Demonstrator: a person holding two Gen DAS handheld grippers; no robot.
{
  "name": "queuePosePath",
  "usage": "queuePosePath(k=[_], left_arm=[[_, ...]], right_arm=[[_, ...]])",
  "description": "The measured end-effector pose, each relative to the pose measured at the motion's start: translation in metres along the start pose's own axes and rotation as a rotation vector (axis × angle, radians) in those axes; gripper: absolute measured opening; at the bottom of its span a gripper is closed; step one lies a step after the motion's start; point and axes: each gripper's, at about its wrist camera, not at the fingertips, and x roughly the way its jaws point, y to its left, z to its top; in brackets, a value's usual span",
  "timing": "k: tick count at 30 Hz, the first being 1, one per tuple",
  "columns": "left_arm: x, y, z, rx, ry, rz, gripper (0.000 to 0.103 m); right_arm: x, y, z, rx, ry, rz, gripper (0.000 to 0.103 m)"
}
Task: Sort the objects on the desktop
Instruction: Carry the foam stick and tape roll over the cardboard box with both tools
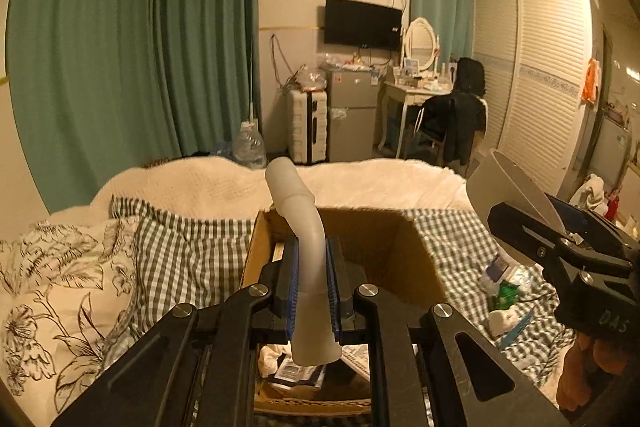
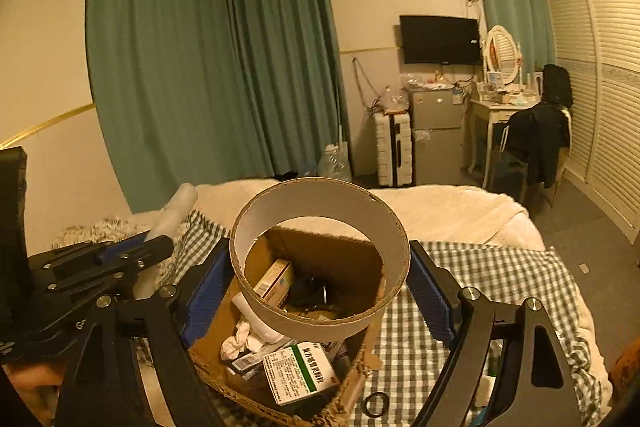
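My left gripper point(image 1: 312, 247) is shut on a pale, bent plastic tube point(image 1: 304, 211) that sticks up past the blue pads. It hovers over an open cardboard box point(image 1: 376, 239) on the bed. My right gripper point(image 2: 320, 255) is closed wide on a broad white cardboard ring point(image 2: 320, 323), with one blue pad against each side. The ring hangs tilted above the same cardboard box point(image 2: 214, 327). Through and below it I see a green-and-white medicine carton point(image 2: 298, 373), crumpled tissue point(image 2: 240, 341) and other small packs. The ring point(image 1: 508, 199) also shows in the left wrist view, at the right.
The box rests on a green checked blanket point(image 2: 480, 287); a floral duvet point(image 1: 60, 287) lies to its left. A small black ring point(image 2: 376, 405) lies on the blanket by the box's near corner. Loose packets point(image 1: 504, 283) sit to the box's right. Both grippers are close side by side.
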Motion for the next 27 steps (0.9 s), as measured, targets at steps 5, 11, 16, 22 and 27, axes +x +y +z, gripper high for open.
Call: queuePosePath(k=[5,11,16,22,27], left_arm=[[0.029,0.007,-0.011,-0.012,0.055,0.013,0.012],[0.068,0.016,-0.026,-0.021,0.132,0.026,0.012],[0.093,0.020,-0.039,-0.029,0.191,0.035,0.012],[0.112,0.025,-0.047,-0.043,0.240,0.035,0.017],[0.119,0.027,-0.050,-0.056,0.269,0.022,0.023]], right_arm=[[0.032,0.004,-0.012,-0.021,0.055,0.030,0.083],[0.074,0.007,-0.027,-0.035,0.126,0.061,0.083],[0.106,0.006,-0.043,-0.048,0.195,0.084,0.083],[0.128,0.008,-0.054,-0.076,0.250,0.095,0.084],[0.126,0.005,-0.054,-0.075,0.245,0.099,0.084]])
